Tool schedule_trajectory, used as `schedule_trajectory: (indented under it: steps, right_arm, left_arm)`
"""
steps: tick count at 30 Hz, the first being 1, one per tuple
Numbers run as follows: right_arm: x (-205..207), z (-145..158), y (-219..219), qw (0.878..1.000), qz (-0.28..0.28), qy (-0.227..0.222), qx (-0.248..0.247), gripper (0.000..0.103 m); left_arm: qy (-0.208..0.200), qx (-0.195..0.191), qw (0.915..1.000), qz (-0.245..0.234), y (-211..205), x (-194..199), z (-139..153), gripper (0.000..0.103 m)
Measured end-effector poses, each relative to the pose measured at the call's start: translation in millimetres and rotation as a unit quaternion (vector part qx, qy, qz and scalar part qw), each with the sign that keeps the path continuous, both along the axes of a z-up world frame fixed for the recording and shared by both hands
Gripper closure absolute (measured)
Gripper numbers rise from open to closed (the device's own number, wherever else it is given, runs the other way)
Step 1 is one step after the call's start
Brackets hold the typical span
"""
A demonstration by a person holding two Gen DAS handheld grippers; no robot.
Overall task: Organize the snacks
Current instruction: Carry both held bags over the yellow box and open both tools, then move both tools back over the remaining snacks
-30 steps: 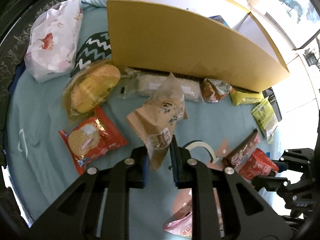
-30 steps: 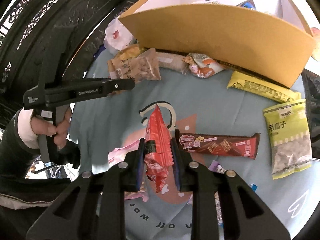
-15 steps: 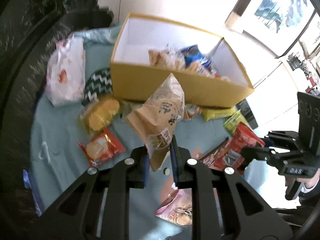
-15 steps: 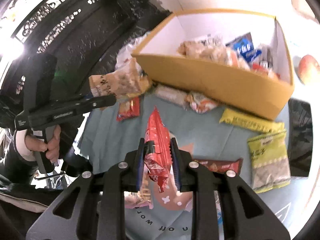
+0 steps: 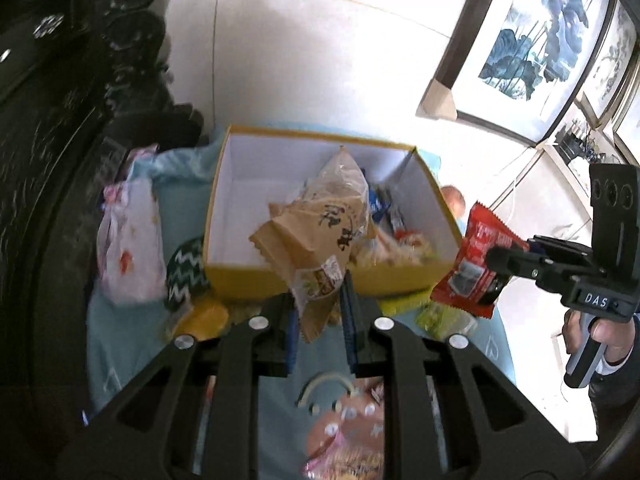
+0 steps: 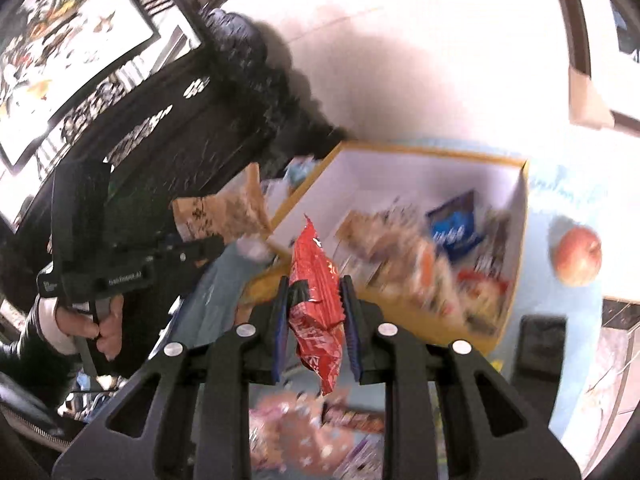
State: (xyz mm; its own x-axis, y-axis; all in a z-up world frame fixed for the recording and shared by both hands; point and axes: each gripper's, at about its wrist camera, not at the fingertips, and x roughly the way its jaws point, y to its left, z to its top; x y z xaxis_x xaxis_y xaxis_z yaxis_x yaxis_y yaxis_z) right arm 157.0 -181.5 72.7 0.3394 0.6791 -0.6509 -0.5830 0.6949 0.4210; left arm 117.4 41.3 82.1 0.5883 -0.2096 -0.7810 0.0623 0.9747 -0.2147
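Note:
My left gripper (image 5: 319, 312) is shut on a tan paper snack bag (image 5: 320, 236), held up in front of the yellow box (image 5: 248, 276). The box has white inner walls and holds several snacks at its right end. My right gripper (image 6: 314, 312) is shut on a red snack packet (image 6: 316, 304), raised over the box's near left corner (image 6: 280, 220). In the left wrist view the right gripper (image 5: 496, 258) shows at the box's right side with the red packet (image 5: 474, 264). In the right wrist view the tan bag (image 6: 220, 212) hangs left of the box.
Loose snacks lie on the light blue cloth (image 5: 120, 352): a white flowered bag (image 5: 130, 240), a green zigzag pack (image 5: 184, 276), a pink pack (image 5: 344, 440). An apple (image 6: 579, 256) sits right of the box. A dark carved chair (image 6: 192, 128) stands at the left.
Both grippers have risen with their packets and tilted up; the box's inside now shows from above, and the wall and pictures have come into view.

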Motion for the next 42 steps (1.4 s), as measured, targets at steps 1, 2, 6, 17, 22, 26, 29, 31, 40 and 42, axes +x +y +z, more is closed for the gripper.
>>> schedule_trajectory:
  steps: [1, 2, 6, 17, 22, 26, 29, 31, 40, 42]
  right_arm:
    - [9, 1, -1, 1.0, -0.007, -0.003, 0.001, 0.079]
    - [18, 0, -1, 1.0, -0.013, -0.003, 0.002, 0.079]
    - [59, -12, 6, 0.999, -0.043, 0.005, -0.01, 0.079]
    - [93, -48, 1, 0.991, -0.118, 0.027, -0.05, 0.04]
    - [79, -48, -14, 0.991, -0.12, 0.018, -0.058, 0.037]
    - [63, -43, -24, 0.99, -0.126, 0.01, -0.061, 0.034]
    - [45, -35, -35, 0.989, -0.135, -0.007, -0.062, 0.028]
    - [33, -32, -43, 0.988, -0.137, -0.014, -0.063, 0.023]
    - [-13, -39, -66, 0.986, -0.144, -0.023, -0.084, 0.007]
    - [-21, -47, -67, 0.986, -0.137, -0.018, -0.093, 0.006]
  left_arm:
    - [-0.001, -0.002, 1.0, -0.002, -1, 6, 0, 0.085]
    - [0.001, -0.002, 1.0, -0.001, -3, 19, -2, 0.085]
    - [0.01, 0.003, 0.9999, -0.002, -15, 63, -15, 0.086]
    - [0.034, 0.041, 0.997, 0.056, -28, 120, -59, 0.019]
    - [0.049, 0.051, 0.9954, 0.065, -27, 115, -61, 0.018]
    - [0.05, 0.053, 0.995, 0.069, -32, 105, -56, 0.014]
    - [0.048, 0.057, 0.9951, 0.066, -35, 93, -51, 0.013]
    - [0.045, 0.059, 0.9952, 0.064, -35, 83, -49, 0.011]
    - [0.062, 0.061, 0.9924, 0.086, -10, 24, -57, 0.008]
    - [0.076, 0.064, 0.9903, 0.097, 2, 8, -66, 0.008]
